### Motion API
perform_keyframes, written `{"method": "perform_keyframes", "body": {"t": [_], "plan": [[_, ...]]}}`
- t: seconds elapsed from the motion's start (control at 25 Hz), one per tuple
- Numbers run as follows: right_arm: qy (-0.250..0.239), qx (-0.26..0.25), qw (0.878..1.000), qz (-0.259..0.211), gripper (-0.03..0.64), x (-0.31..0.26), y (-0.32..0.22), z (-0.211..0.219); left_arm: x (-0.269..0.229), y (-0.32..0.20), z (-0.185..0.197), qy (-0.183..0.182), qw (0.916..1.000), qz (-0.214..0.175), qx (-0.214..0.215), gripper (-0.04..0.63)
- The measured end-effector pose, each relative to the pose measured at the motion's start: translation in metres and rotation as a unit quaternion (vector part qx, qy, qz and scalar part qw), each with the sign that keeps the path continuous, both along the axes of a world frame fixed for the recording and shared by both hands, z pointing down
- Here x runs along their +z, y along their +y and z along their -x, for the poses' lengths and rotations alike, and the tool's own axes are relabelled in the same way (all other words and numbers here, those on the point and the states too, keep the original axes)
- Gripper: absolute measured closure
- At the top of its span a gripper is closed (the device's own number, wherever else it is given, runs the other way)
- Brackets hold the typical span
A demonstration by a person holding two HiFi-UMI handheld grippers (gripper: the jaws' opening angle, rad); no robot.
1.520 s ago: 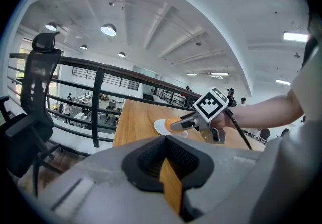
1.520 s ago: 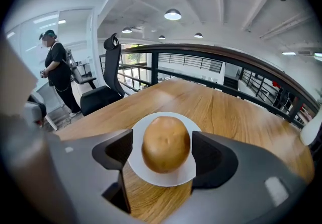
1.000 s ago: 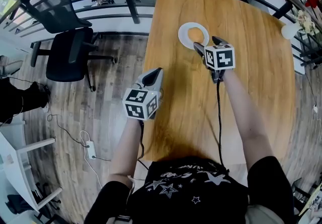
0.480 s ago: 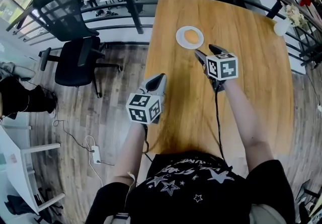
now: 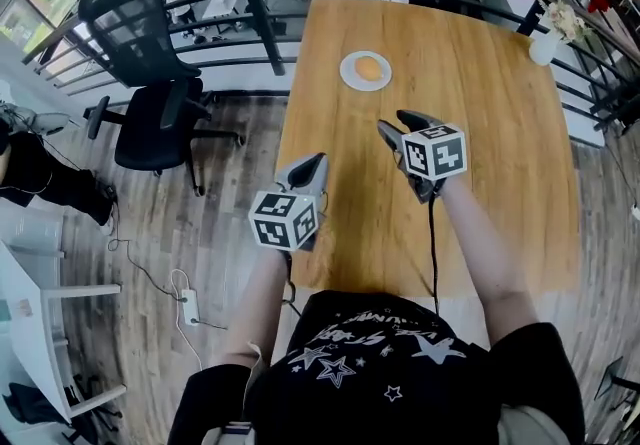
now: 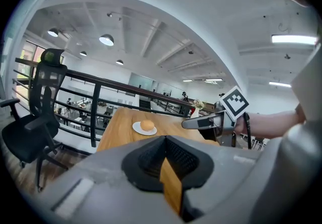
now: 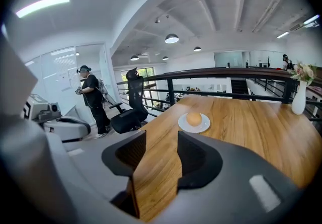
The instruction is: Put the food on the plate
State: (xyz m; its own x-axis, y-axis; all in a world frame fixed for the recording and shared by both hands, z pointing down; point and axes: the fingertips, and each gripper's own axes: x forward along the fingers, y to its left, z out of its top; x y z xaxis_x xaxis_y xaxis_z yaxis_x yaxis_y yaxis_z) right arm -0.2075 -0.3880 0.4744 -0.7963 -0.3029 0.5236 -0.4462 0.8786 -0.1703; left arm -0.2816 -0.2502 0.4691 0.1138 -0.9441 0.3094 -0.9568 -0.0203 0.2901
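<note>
The left tongs [image 5: 312, 162] are shut, tip pressed to tip, and they hold nothing. Only a thin slit shows lower down between them in the left gripper view [image 6: 165, 138]. They hang right at the left edge of the desk [image 5: 480, 143], part over the wood and part over the floor [image 5: 215, 213].

The right tongs [image 5: 396, 121] are apart, and the jaws have just been closing. Nothing is between them. In the right gripper view [image 7: 161, 142] only bare desk shows in the gap. They are up over the middle of the desk and point toward the far edge.

The food [image 5: 368, 67] is a round orange thing, like a small bun. It sits on a white plate [image 5: 346, 69]. The plate rests on the desk near the far edge, closer to the far left corner. Both tongs are well apart from it. The same food [image 7: 194, 118] and plate [image 7: 182, 125] show straight ahead of the right tongs.

A white vase with flowers [image 5: 546, 43] stands at the far right corner of the desk.

A black railing [image 5: 250, 3] runs past the far edge and the left edge. A black office chair [image 5: 150, 113] stands on the floor to the left of the desk. A person in dark clothes [image 7: 93, 99] stands far off by the chair.
</note>
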Motion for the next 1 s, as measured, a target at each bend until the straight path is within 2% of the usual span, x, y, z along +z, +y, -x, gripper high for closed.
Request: {"method": "perform_keyframes", "body": {"t": [0.52, 1.0], "plan": [[-0.011, -0.02, 1.0, -0.019, 0.475, -0.001, 0.063, -0.087, -0.004, 0.034, -0.082, 0.0, 0.9999, -0.003, 0.012, 0.594], [-0.022, -0.009, 0.999, -0.026, 0.512, -0.008, 0.14, -0.183, -0.005, 0.104, -0.175, -0.005, 0.9997, -0.002, 0.025, 0.594]]}}
